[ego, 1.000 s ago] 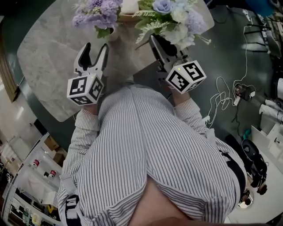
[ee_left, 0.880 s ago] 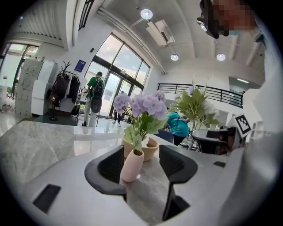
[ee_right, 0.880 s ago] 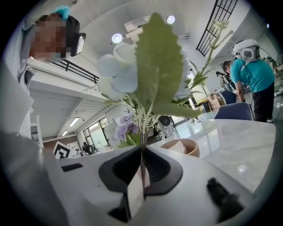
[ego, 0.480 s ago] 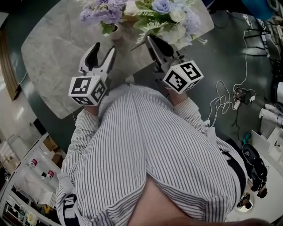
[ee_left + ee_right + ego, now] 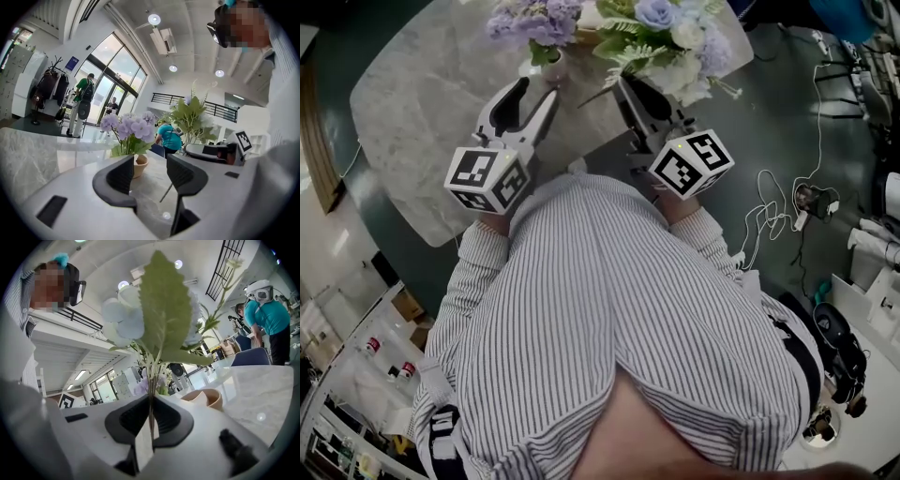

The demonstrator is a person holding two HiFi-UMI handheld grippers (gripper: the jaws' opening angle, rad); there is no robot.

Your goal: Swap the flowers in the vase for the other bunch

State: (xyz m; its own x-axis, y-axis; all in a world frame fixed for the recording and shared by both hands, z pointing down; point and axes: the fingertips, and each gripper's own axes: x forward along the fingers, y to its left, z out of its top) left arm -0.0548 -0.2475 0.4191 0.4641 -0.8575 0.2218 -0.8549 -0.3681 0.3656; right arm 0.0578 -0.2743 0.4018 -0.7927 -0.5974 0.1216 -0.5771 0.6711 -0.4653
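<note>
The left gripper (image 5: 537,92) has pushed closer to the vase (image 5: 139,165). Its jaws have just been narrowing but stay apart with nothing between them. The purple flowers (image 5: 129,127) sit in the vase, and the right gripper (image 5: 151,416) clamps the other bunch (image 5: 157,310) by its stems. Danger: grab low and the light vase tips or lifts too.

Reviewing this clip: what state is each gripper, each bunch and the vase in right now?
Left gripper: jaws apart, just closing slightly, nothing between them.
Right gripper: jaws shut on the white-and-blue bunch's stems.
Purple flowers: standing in the vase.
Vase: upright on the table.
</note>
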